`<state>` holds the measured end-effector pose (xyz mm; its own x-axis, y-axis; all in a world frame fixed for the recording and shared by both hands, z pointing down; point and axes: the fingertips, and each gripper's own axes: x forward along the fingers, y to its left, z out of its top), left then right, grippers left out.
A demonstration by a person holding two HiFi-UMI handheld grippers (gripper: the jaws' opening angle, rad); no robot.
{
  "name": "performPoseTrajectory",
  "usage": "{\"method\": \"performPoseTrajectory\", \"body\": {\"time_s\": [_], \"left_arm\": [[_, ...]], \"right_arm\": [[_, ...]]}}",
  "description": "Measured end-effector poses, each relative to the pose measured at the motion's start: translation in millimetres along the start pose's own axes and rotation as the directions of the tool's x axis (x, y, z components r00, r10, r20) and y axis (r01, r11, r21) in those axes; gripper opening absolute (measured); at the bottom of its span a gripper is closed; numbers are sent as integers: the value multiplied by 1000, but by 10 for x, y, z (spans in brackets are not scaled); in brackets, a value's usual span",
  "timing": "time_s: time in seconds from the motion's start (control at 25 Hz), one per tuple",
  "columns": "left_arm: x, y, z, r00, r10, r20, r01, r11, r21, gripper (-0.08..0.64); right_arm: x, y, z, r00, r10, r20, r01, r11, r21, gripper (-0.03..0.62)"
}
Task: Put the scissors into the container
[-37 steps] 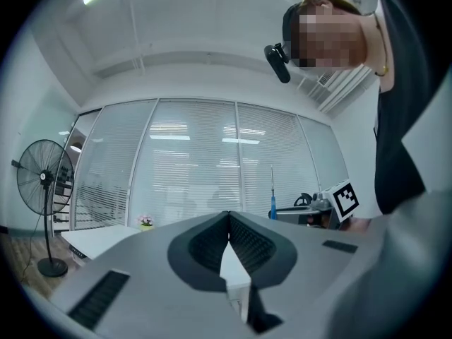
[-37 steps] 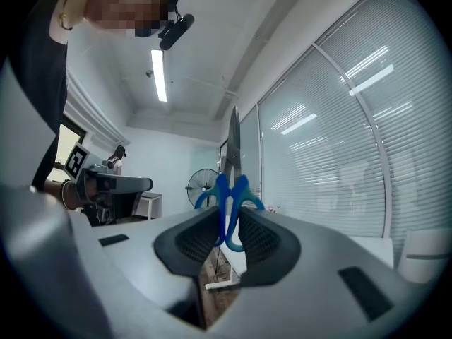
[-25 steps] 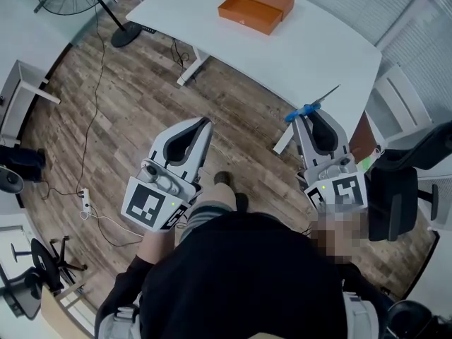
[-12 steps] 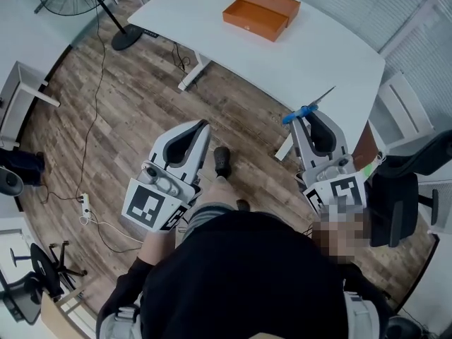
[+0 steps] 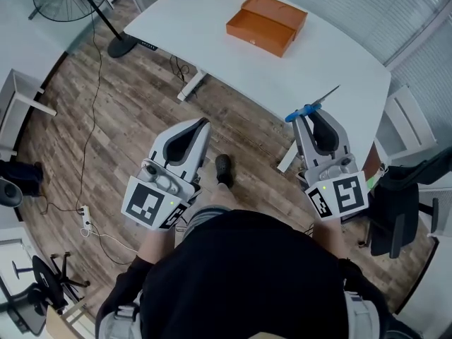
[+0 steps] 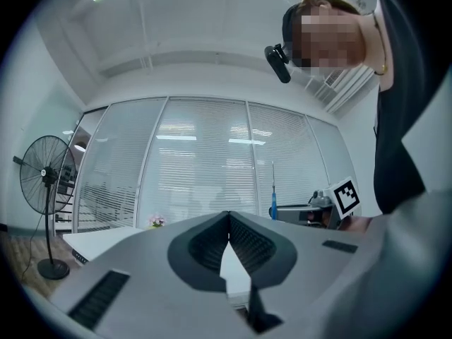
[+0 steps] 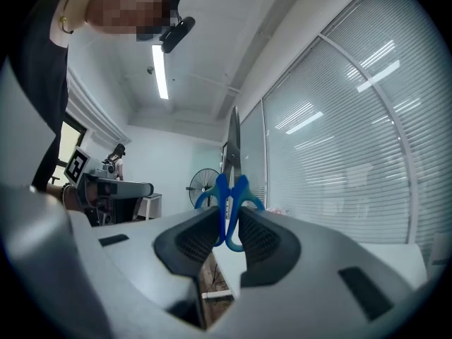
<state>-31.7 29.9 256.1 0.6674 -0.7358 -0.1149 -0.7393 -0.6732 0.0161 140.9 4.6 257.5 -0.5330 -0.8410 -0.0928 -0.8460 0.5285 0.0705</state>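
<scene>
Near the table (image 5: 212, 21) edge, scissors (image 5: 302, 111) are clamped in the right gripper (image 5: 311, 116); left gripper (image 5: 204, 123) is closed, empty.

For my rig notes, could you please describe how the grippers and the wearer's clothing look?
The left gripper and right gripper are light grey tapering shells with dark ribbed pads. Each carries a white cube with black square markers. The person wears a black top.
</scene>
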Motion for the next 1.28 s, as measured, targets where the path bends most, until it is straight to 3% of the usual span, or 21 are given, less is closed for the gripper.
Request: {"method": "performPoseTrajectory", "body": {"time_s": [0.56, 0.88, 1.28], "left_arm": [[763, 893, 42, 997, -80, 8, 80, 997, -3, 12], [1069, 1467, 73, 996, -88, 16, 88, 996, -4, 12], [1398, 1929, -15, 989, -144, 20, 145, 989, -24, 12]], "right_arm": [[949, -404, -64, 998, -62, -22, 62, 998, -5, 89], [1524, -559, -17, 996, -87, -11, 87, 996, -27, 89], [1939, -725, -72, 987, -158, -16, 157, 987, -43, 89]]}}
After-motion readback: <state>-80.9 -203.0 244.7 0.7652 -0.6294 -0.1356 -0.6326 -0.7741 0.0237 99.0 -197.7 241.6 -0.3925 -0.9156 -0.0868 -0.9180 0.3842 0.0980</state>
